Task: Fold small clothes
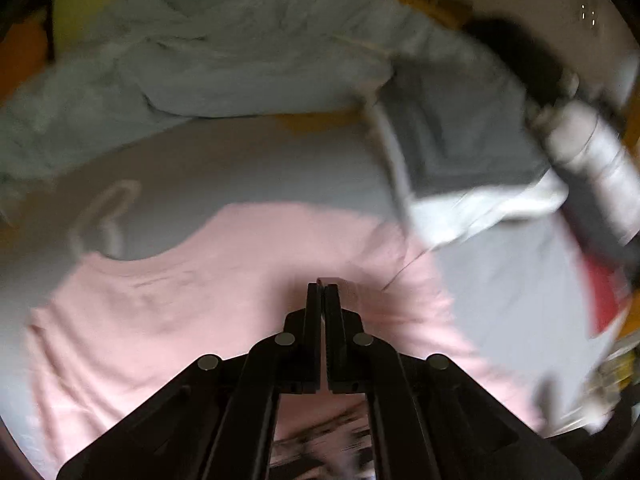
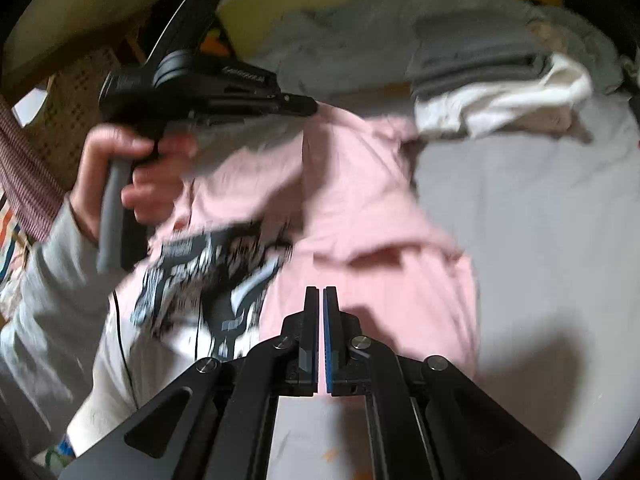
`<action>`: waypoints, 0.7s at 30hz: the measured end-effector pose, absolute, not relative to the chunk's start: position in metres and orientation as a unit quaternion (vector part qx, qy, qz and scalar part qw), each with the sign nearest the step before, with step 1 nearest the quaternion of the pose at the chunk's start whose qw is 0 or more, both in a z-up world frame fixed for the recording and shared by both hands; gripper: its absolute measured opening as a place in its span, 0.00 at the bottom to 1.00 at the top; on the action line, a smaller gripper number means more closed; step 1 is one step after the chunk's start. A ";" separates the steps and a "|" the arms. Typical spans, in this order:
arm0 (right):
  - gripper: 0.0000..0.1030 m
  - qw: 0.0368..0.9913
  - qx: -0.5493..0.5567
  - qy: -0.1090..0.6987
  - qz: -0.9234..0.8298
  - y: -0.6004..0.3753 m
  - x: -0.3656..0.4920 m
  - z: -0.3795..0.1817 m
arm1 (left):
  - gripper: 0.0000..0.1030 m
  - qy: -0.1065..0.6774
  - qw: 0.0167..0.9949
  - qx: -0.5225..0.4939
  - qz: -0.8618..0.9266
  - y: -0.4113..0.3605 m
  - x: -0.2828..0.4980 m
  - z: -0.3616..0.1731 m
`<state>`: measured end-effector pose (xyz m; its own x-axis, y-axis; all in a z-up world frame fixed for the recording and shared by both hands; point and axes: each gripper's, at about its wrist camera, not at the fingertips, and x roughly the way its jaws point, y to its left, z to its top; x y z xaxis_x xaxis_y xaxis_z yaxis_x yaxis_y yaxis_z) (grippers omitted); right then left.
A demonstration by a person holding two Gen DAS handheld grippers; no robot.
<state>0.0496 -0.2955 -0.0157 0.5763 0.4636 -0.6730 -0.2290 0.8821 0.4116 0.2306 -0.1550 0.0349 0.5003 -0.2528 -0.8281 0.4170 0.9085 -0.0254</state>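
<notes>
grey bedsheet (image 1: pixel 248 168) covering a bed, with a yellow wall (image 2: pixel 256 4) behind it; both views are motion-blurred. pink t-shirt (image 2: pixel 360 200) lies spread on the sheet near the front edge of the bed, back side up over most of its area, with a black-and-white printed graphic (image 2: pixel 208 280) showing where the near-left part is turned over. left gripper (image 1: pixel 322 286), seen from its own camera, has its jaws together on a small fold of the pink fabric at their tips, so that the cloth appears pinched and slightly lifted there. in the right wrist view the same tool is held by the person's left hand (image 2: pixel 120 176), grey sleeve (image 2: pixel 48 280) below it, its tip meeting the upper edge of the shirt. right gripper (image 2: pixel 322 290) has its jaws together just over the lower part of the pink shirt; whether any cloth is caught between them cannot be told. beyond the shirt, to the right, a stack of folded clothes (image 2: pixel 480 80) rests on the sheet: grey pieces above a white one. farther back a rumpled pale blue-grey duvet (image 1: pixel 224 48) lies against the wall. a white hanger-like loop (image 1: pixel 104 216) lies on the sheet just beyond the shirt's left shoulder.
</notes>
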 end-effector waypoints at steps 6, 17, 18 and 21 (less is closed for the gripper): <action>0.07 0.894 0.167 0.383 0.162 -0.314 0.041 -0.006 | 0.08 0.457 0.863 0.088 -0.198 -0.143 0.218 0.018; 0.43 0.903 0.100 0.403 0.110 -0.328 0.056 -0.003 | 0.58 0.551 0.769 0.113 -0.303 -0.234 0.263 0.018; 0.43 0.903 0.078 0.409 0.110 -0.321 0.058 -0.006 | 0.55 0.566 0.761 0.138 -0.285 -0.244 0.268 0.006; 0.43 0.906 0.024 0.414 0.087 -0.306 0.071 -0.010 | 0.22 0.575 0.756 0.173 -0.260 -0.262 0.282 -0.018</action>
<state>0.0707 -0.3059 -0.0097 0.6416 0.1777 -0.7462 -0.1382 0.9837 0.1154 0.2819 -0.2618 -0.0183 0.2042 -0.1948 -0.9594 0.5917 0.8052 -0.0375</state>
